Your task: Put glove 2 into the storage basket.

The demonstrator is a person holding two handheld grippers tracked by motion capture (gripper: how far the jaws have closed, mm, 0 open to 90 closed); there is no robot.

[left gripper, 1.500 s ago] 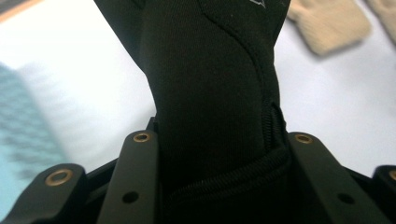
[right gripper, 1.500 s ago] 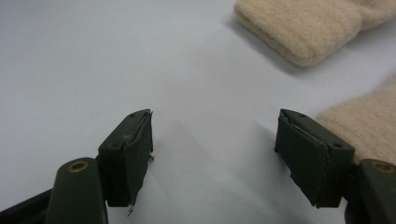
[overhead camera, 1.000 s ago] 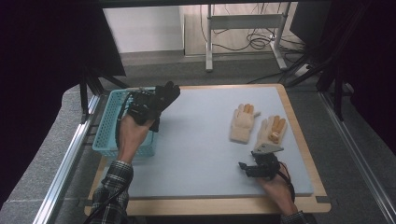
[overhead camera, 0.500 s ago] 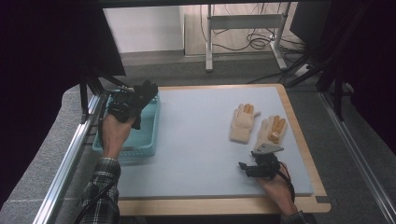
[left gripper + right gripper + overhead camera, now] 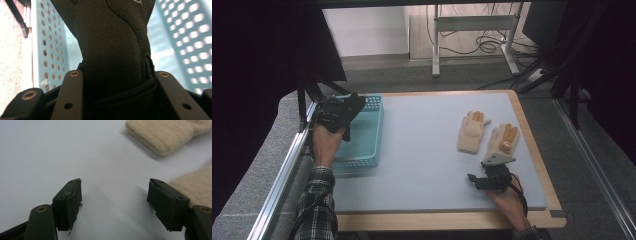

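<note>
Where the left gripper (image 5: 343,111) hangs over the left end of the basket, a black glove (image 5: 112,42) is clamped at its cuff between the two jaws, its fabric bunched against both pads, its body draped forward above the basket floor; item held clear of the table; the pale blue perforated plastic basket (image 5: 371,131) sits at the table's left edge, directly beneath the glove, its holed walls rising on both sides in the left gripper view; right gripper (image 5: 113,202) resting low on the grey table mat (image 5: 422,150) near the front right, jaws parted with bare mat between them, grasping nothing; two cream knitted gloves (image 5: 471,132) (image 5: 503,140) lying flat side by side just beyond it, fingers pointing away, the nearer cuff just beside its right-hand jaw; wooden table border (image 5: 447,220) framing the mat.
</note>
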